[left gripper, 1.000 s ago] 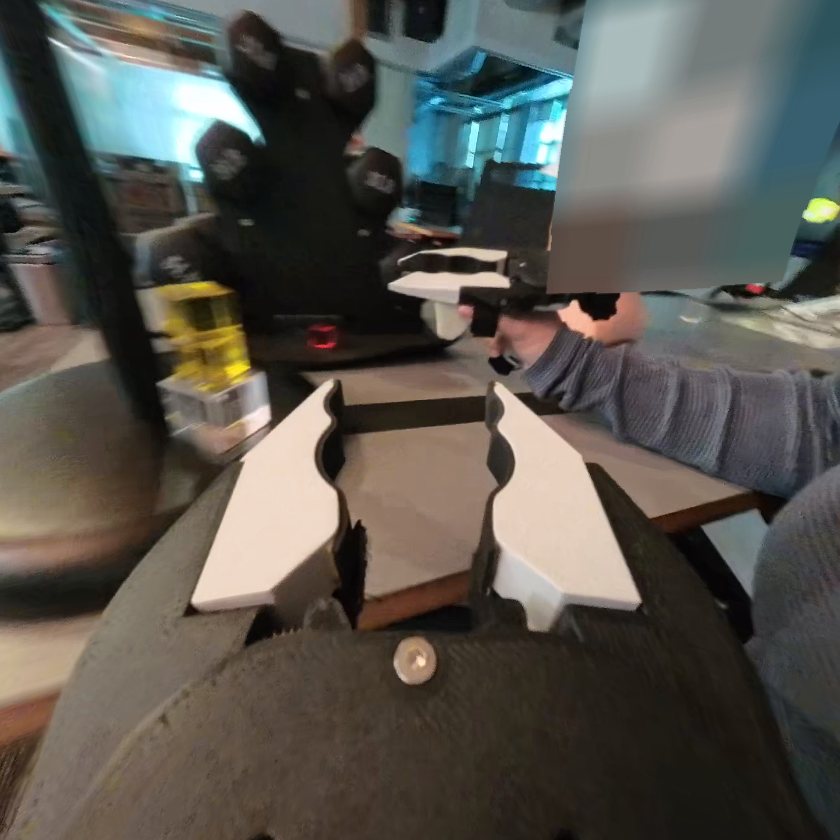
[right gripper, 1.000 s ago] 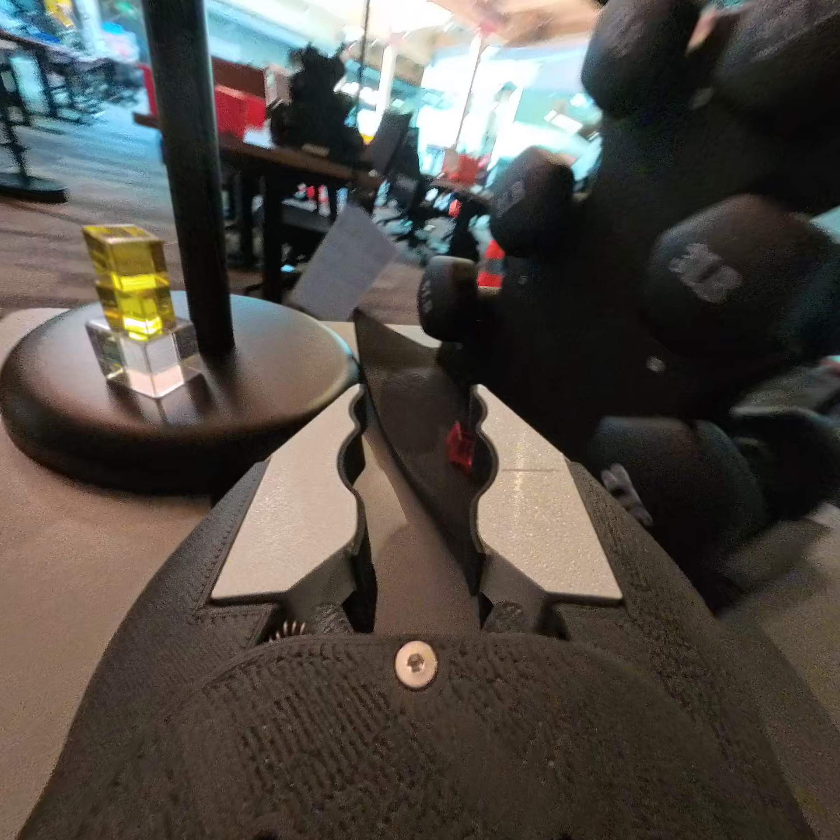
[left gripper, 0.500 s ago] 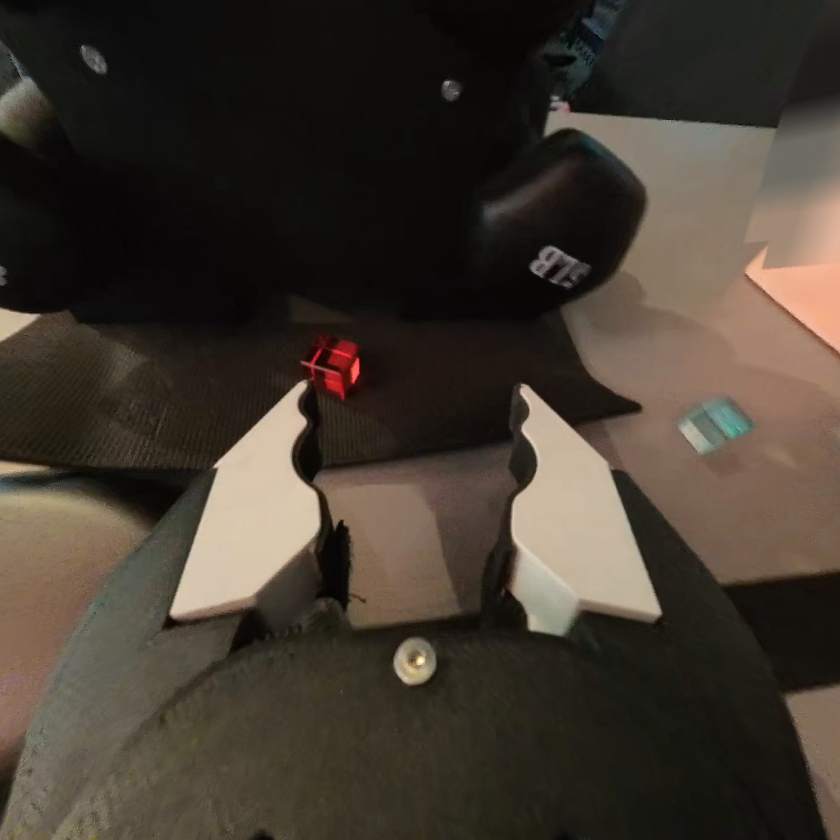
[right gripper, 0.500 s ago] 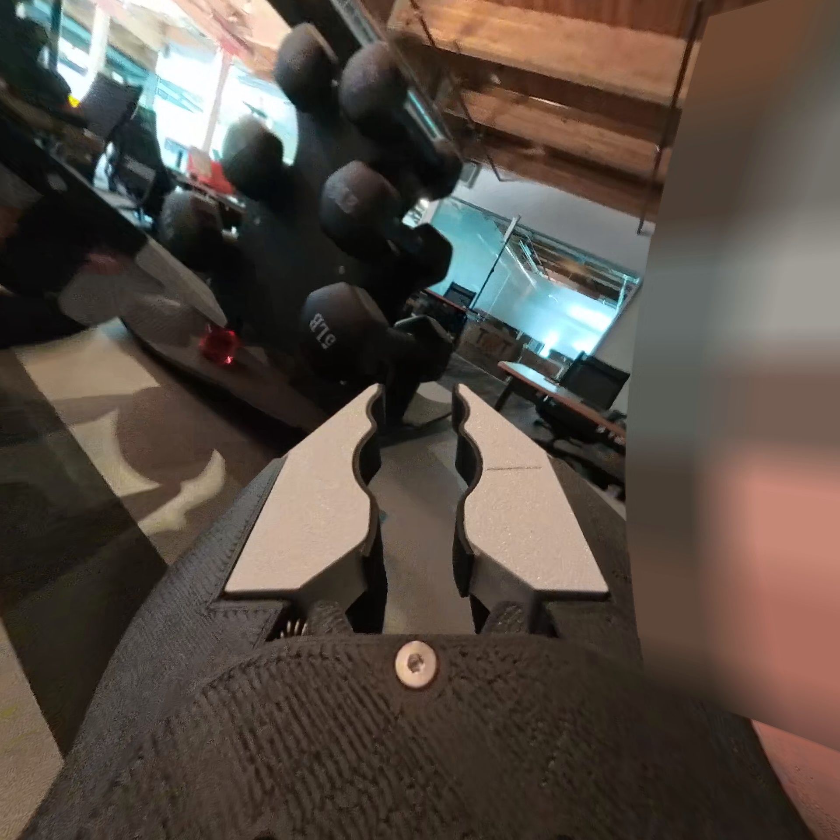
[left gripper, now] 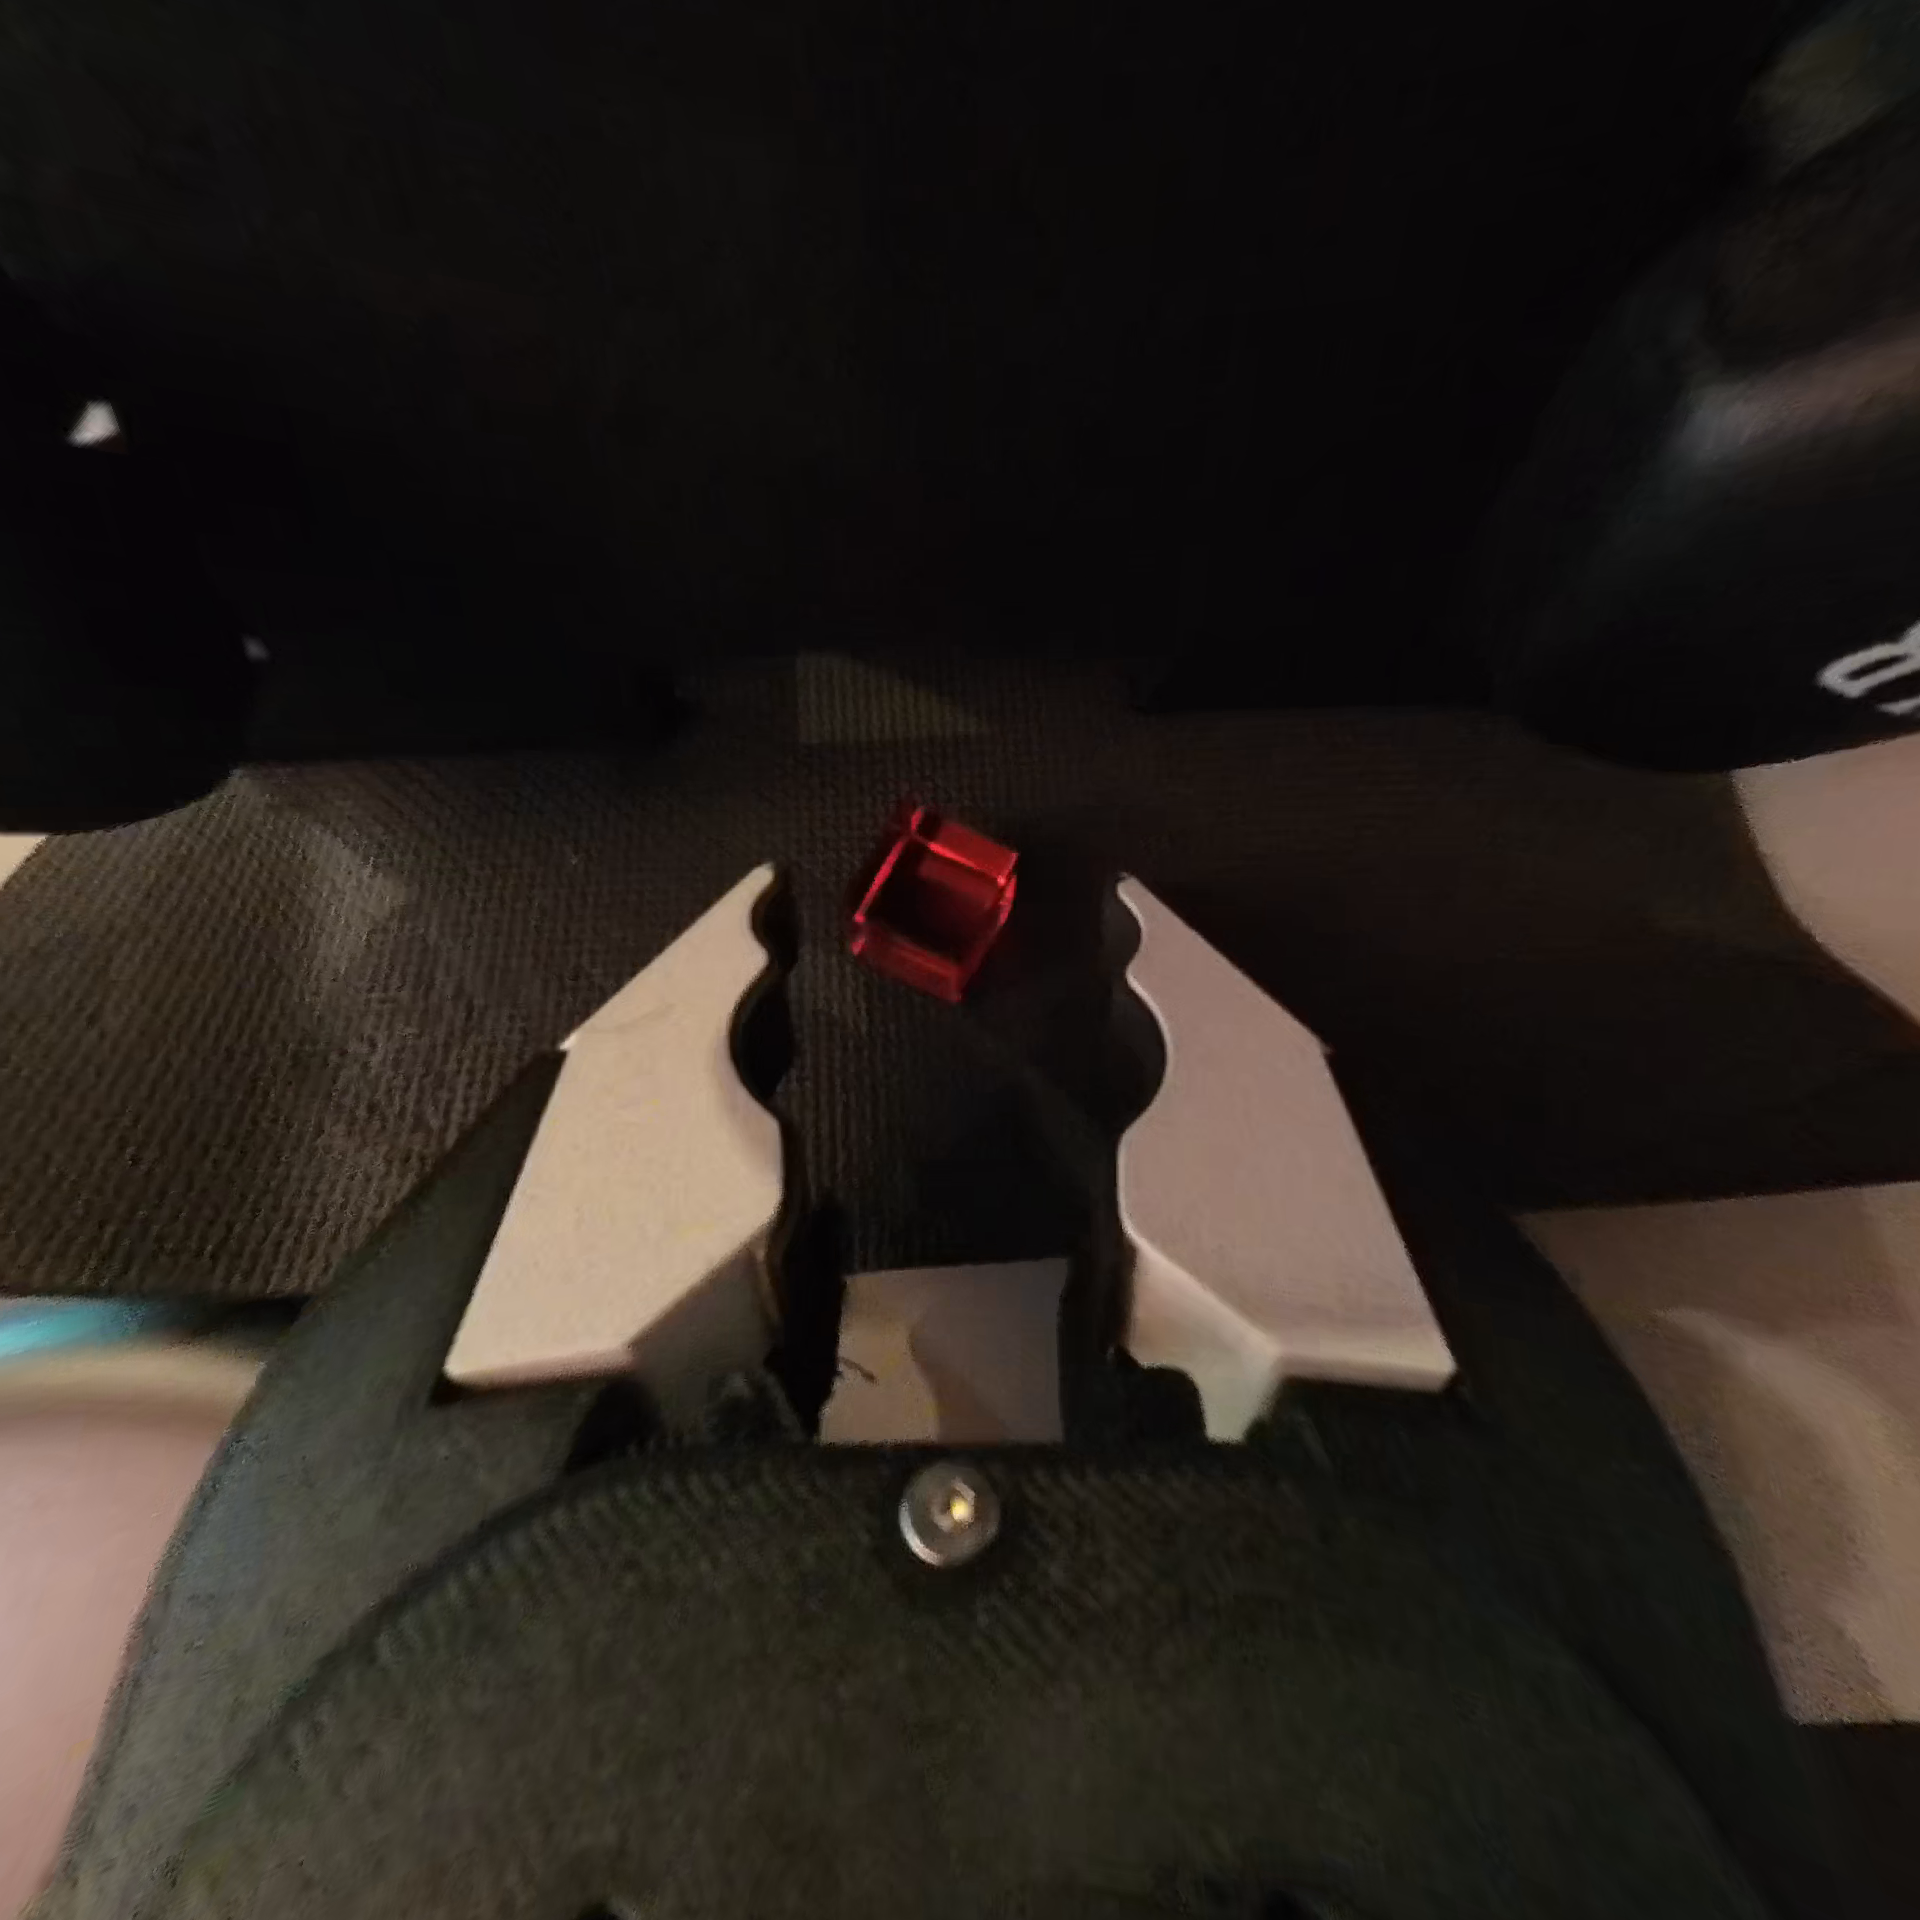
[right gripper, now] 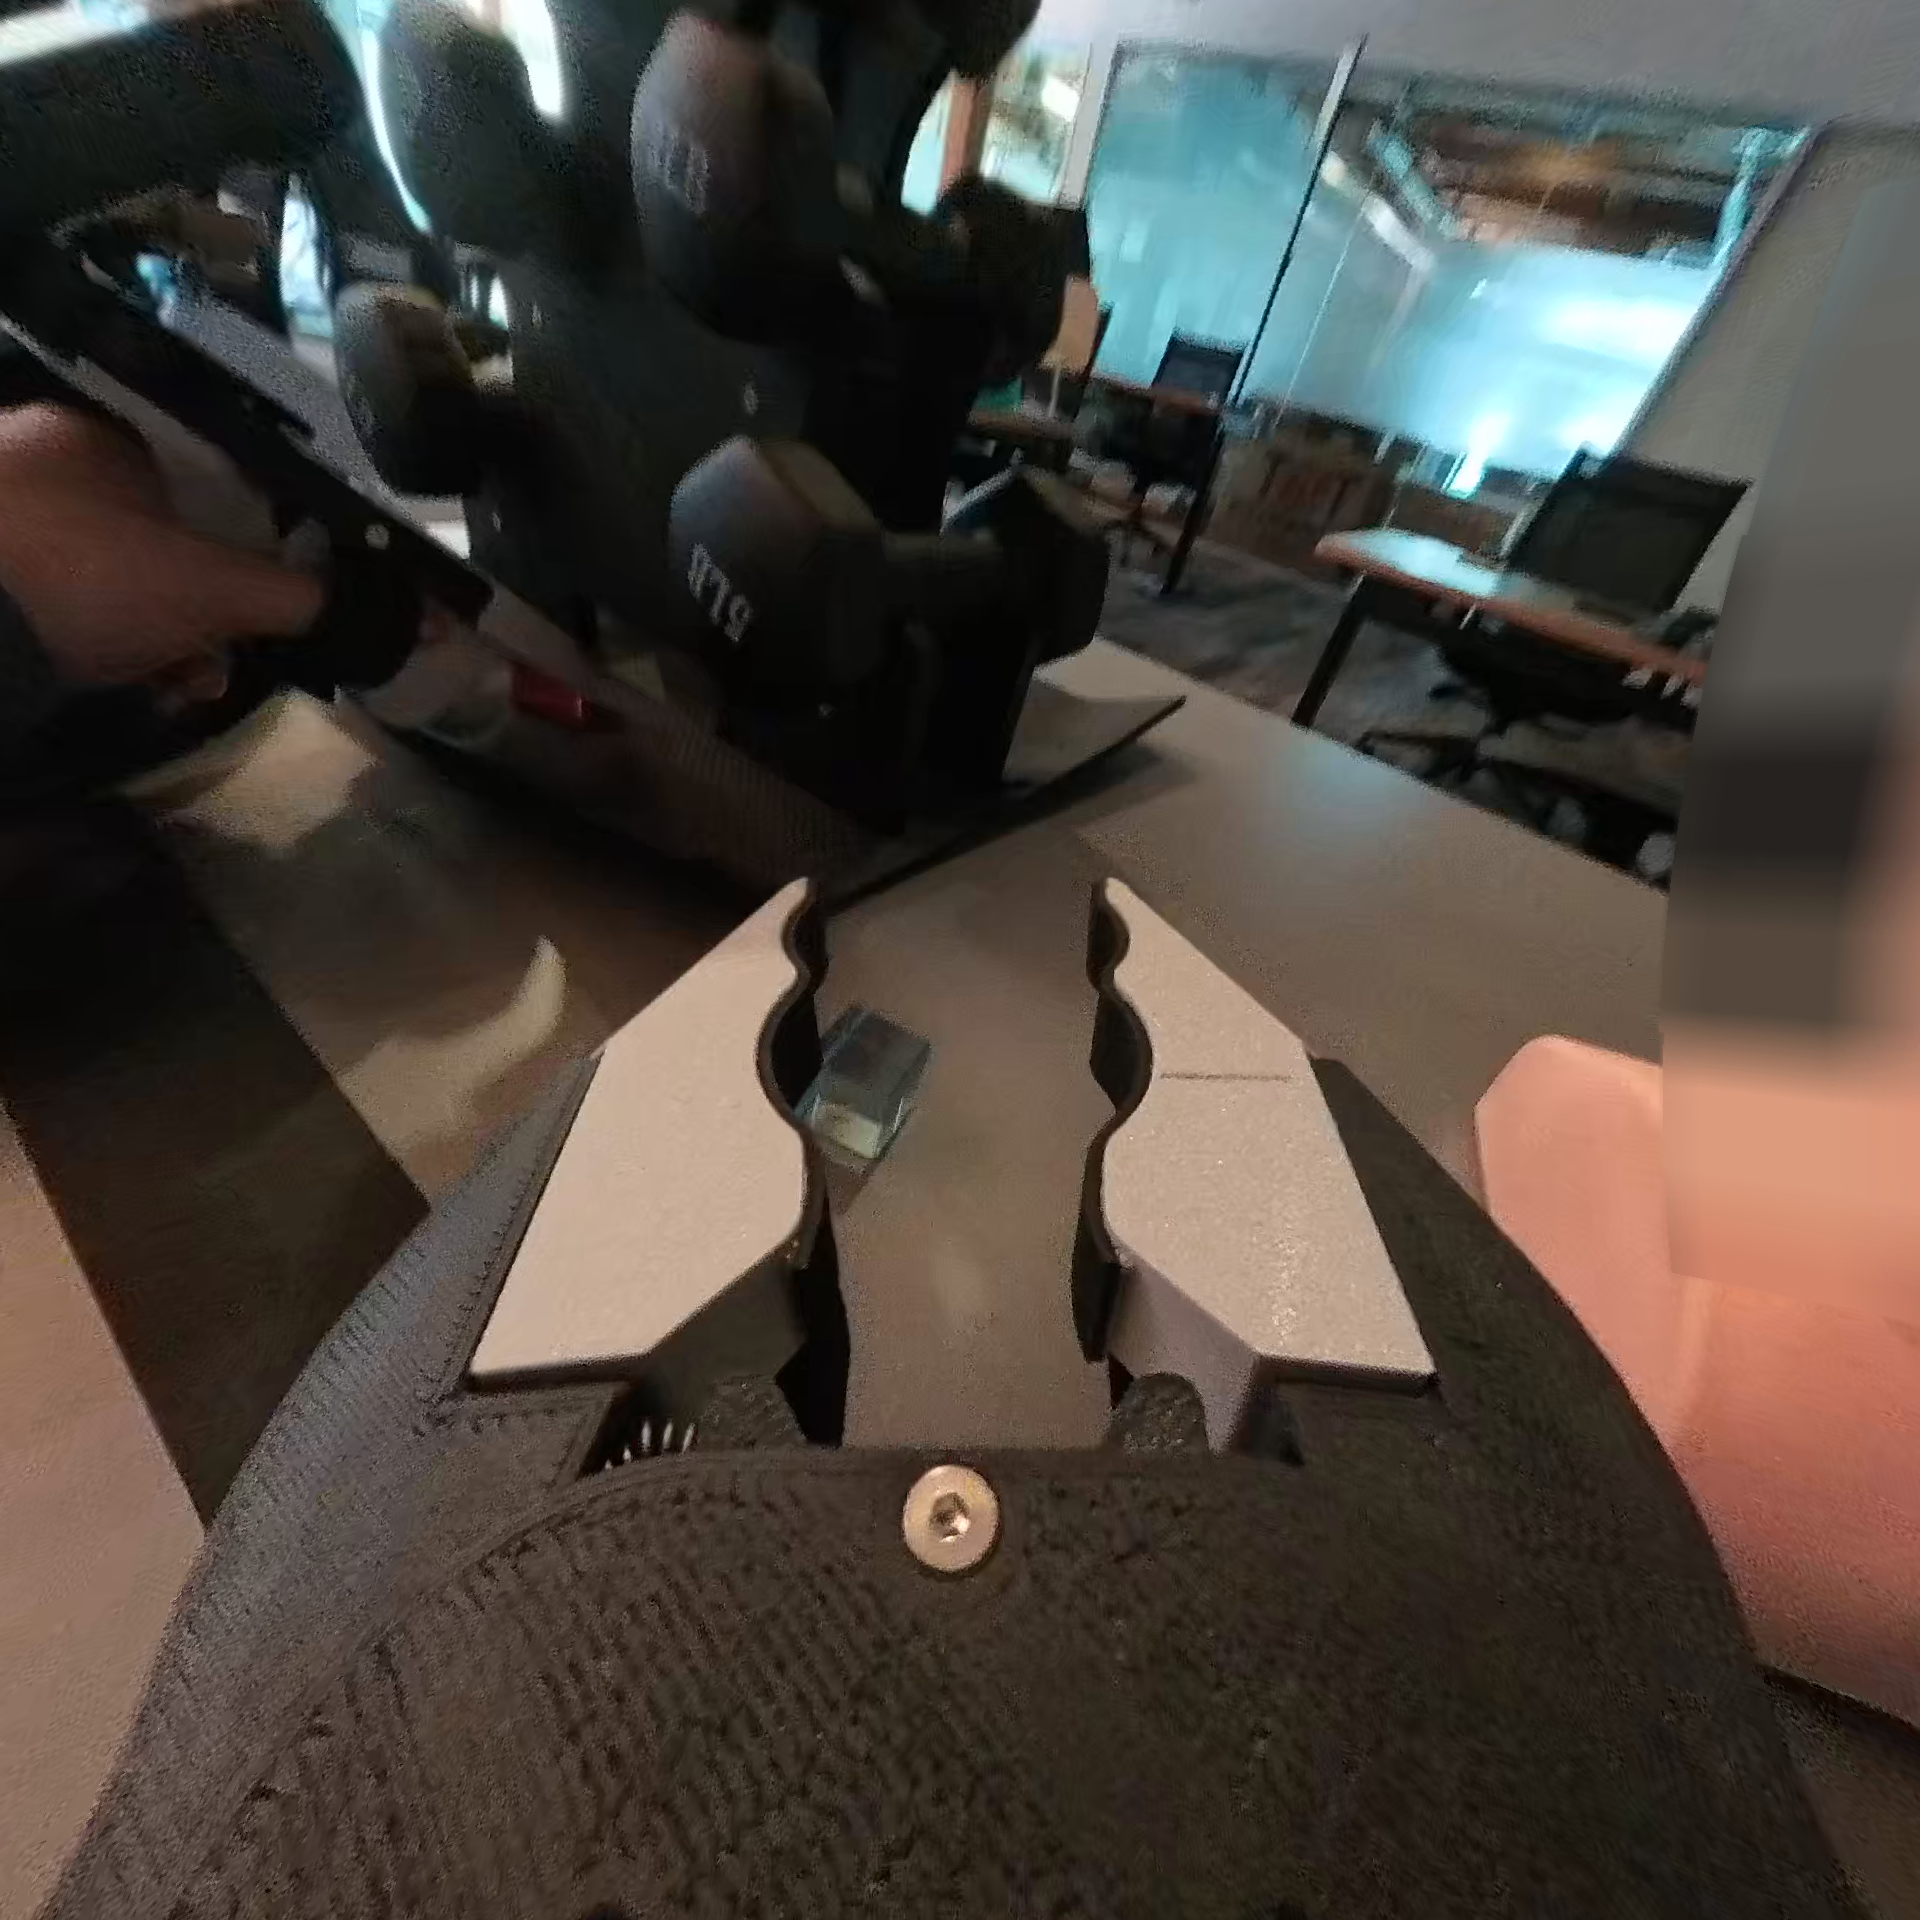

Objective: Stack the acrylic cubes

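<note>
In the left wrist view a small red see-through cube [left gripper: 932,904] lies on a black textured mat [left gripper: 312,1039]. My left gripper [left gripper: 948,885] is open, and the cube sits between its fingertips with a gap on each side. In the right wrist view my right gripper [right gripper: 956,891] is open and low over the grey table [right gripper: 1351,883]. A small clear bluish cube [right gripper: 868,1086] lies on the table between its fingers, close against the left finger [right gripper: 675,1143] and well apart from the right one. The left gripper, in a hand [right gripper: 125,540], and the red cube [right gripper: 551,696] show at far left.
A black rack of dumbbells [right gripper: 790,468] stands on the mat [right gripper: 727,800] just behind the red cube. One dumbbell head [left gripper: 1714,582] hangs at upper right in the left wrist view. Desks and chairs [right gripper: 1538,603] stand beyond the table's far edge. The dumbbell head [left gripper: 1714,582] is about 9 centimetres from my left fingertips and 15 centimetres from my right.
My left gripper came down and forward to the red cube and its jaws narrowed around it without touching. My right gripper swung down to the table and opened wider; the clear cube now lies between its fingers.
</note>
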Demonstrator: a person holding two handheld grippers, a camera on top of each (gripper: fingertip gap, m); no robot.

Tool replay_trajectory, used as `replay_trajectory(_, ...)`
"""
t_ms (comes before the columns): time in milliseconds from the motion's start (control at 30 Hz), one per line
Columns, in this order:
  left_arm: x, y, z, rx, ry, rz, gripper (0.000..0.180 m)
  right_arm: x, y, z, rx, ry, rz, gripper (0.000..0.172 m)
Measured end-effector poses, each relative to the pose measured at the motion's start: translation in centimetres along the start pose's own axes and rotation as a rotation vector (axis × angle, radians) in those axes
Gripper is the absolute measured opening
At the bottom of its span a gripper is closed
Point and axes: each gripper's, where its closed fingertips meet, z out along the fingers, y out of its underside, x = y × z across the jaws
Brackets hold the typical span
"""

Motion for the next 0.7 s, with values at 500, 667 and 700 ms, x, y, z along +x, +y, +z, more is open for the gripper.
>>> replay_trajectory(500, 8.6, 3.9, -7.0, 0.065, 0.276, 0.214, 0.026, -2.0, 4.7, 1.4, -0.326, -0.283, 0.199, 0.058)
replay_trajectory(667, 11.7, 7.0, -12.8, 0.113, 0.416, 0.263, 0.026, -2.4, 5.0, 1.5, -0.350, -0.297, 0.184, 0.058)
replay_trajectory(700, 11.5, 7.3, -14.2, 0.133, 0.410, 0.278, 0.026, -2.4, 5.0, 1.5, -0.349, -0.302, 0.185, 0.058)
